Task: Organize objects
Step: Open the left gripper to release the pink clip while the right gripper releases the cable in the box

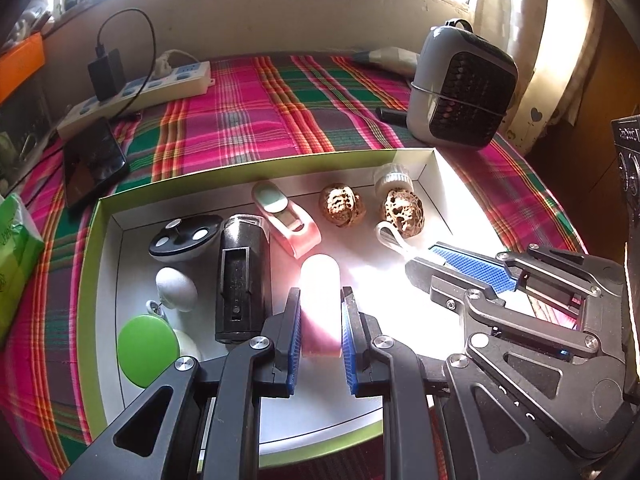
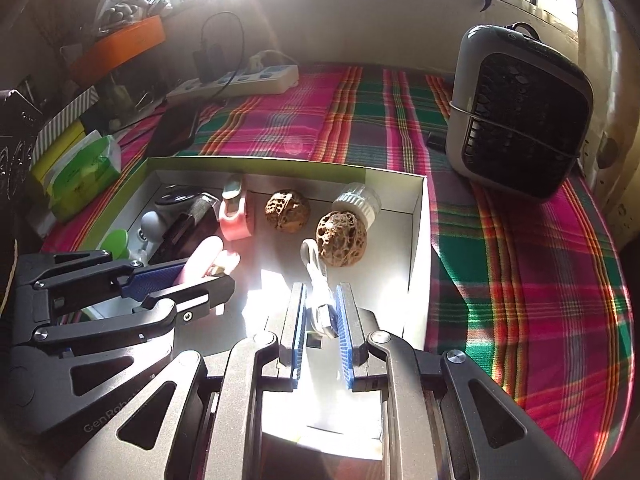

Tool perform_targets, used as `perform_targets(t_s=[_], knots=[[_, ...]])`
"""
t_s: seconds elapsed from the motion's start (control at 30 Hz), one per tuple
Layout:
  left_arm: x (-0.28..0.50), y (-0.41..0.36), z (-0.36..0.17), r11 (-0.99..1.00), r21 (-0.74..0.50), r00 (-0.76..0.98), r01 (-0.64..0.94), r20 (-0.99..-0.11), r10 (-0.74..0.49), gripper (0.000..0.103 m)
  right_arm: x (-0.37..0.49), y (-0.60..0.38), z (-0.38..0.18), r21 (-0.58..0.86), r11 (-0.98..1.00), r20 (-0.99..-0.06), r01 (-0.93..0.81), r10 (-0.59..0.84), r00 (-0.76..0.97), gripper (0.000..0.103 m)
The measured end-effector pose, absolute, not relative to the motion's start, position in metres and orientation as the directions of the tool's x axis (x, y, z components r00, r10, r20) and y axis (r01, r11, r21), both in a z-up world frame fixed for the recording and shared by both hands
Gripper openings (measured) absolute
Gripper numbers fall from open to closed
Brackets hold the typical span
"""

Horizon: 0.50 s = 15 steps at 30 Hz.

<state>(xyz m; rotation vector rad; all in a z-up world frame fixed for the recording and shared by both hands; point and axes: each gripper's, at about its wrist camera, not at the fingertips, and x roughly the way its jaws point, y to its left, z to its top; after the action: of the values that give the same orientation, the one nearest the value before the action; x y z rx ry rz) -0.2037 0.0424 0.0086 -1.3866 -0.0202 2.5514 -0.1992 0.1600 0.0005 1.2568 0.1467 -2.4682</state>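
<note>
A shallow white box with a green rim (image 1: 248, 166) lies on the plaid cloth and holds several small things. My left gripper (image 1: 320, 300) is closed around a pink rounded case (image 1: 320, 280) that rests on the box floor. My right gripper (image 2: 320, 300) is closed on a white short cable (image 2: 318, 280) by its USB plug; the cable's loop lies beside a walnut (image 2: 340, 238). A second walnut (image 2: 287, 210), a pink tape dispenser (image 1: 286, 220), a black device (image 1: 240, 280), a green disc (image 1: 148, 350) and a white bottle cap (image 1: 394, 176) lie in the box.
A grey heater (image 1: 460, 88) stands at the back right. A power strip (image 1: 140, 92) with a charger and a dark phone (image 1: 94, 162) lie at the back left. A green tissue pack (image 1: 16, 264) is at the left edge.
</note>
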Motion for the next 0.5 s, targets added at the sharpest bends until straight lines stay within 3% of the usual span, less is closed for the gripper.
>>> perform_targets(t_s=[0.5], knots=[[-0.2056, 0.0449, 0.0077, -0.973, -0.116, -0.523, -0.198, -0.827, 0.205, 0.021, -0.2019, 0.1614, 0.0003, 0.069, -0.93, -0.795, 0.36, -0.269, -0.544, 0.016]])
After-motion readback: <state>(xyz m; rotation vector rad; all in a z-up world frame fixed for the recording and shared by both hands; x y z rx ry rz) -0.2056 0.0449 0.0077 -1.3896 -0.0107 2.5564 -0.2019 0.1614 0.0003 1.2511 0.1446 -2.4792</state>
